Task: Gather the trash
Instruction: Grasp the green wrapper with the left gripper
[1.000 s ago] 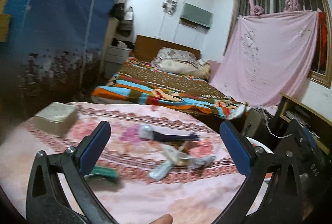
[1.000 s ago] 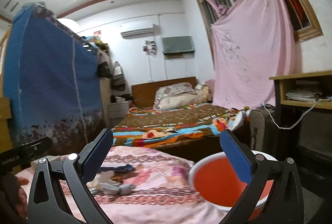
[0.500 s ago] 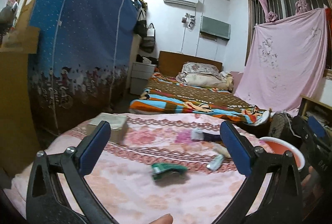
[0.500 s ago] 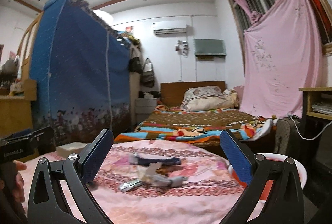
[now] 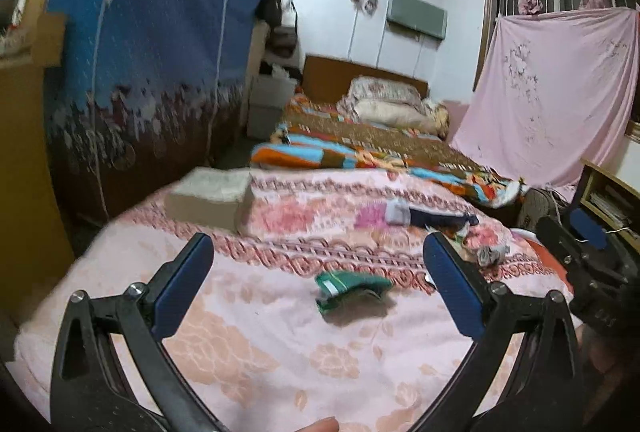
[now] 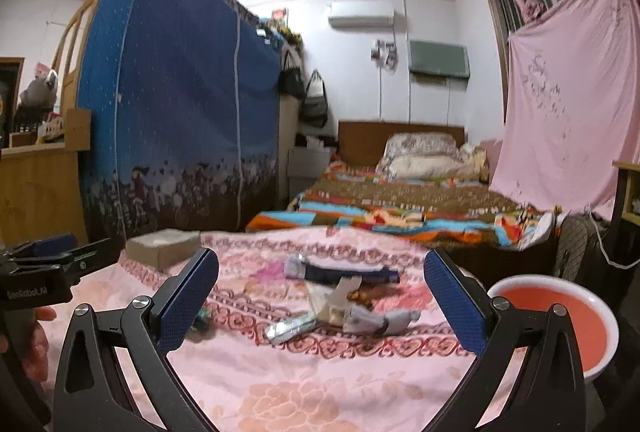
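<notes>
Left gripper (image 6: 52,250) body: small white lettering, blurred, unreadable; no other legible text

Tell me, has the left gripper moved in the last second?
Yes. The left gripper has drawn back from the trash: the green wrapper, fixed on the pink cloth, now sits centred between its open jaws.

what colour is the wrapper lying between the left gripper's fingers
Green wrapper with a white patch, clearest in the left wrist view.
</notes>
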The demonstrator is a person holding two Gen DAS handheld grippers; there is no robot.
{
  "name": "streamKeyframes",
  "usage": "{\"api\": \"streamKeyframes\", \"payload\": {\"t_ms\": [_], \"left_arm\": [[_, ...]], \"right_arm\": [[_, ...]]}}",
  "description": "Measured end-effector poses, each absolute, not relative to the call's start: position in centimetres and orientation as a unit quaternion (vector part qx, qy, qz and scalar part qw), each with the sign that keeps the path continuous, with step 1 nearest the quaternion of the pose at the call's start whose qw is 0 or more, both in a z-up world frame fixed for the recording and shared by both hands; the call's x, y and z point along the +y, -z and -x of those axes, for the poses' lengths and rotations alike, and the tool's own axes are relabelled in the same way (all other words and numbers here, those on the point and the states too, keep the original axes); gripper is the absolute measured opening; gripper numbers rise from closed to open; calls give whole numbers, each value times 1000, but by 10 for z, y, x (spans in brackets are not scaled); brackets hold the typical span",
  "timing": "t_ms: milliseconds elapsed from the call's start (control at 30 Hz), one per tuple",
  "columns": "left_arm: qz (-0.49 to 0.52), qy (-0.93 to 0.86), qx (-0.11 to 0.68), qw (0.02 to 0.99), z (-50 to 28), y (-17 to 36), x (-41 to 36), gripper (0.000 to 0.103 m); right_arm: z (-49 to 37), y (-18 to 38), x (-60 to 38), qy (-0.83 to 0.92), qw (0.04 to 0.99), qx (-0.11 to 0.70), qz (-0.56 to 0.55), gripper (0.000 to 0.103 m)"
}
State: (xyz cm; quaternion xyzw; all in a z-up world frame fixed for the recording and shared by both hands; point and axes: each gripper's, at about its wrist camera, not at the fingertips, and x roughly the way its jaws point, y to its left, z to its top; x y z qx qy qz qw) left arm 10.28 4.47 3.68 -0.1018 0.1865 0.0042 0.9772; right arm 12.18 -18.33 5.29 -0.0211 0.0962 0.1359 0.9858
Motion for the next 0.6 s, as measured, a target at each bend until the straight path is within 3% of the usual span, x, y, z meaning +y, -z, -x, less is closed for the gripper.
{"api": "streamKeyframes", "payload": {"t_ms": [233,333,467,600], "left_arm": [[122,24,255,959,-129,-22,41,83],[118,36,284,951,-140,-16,36,69],[138,51,317,937,-151,-6,37,56],[159,65,332,927,-159,-1,41,48]], "right_arm": [[-145,-41,-183,-139,976,165,14,103],[-154,-34,-181,-152,969,196,13,100],[-164,-26,-177,-173,956,238,15,77],[-176,-18,-173,-190,941,279,15,70]]}}
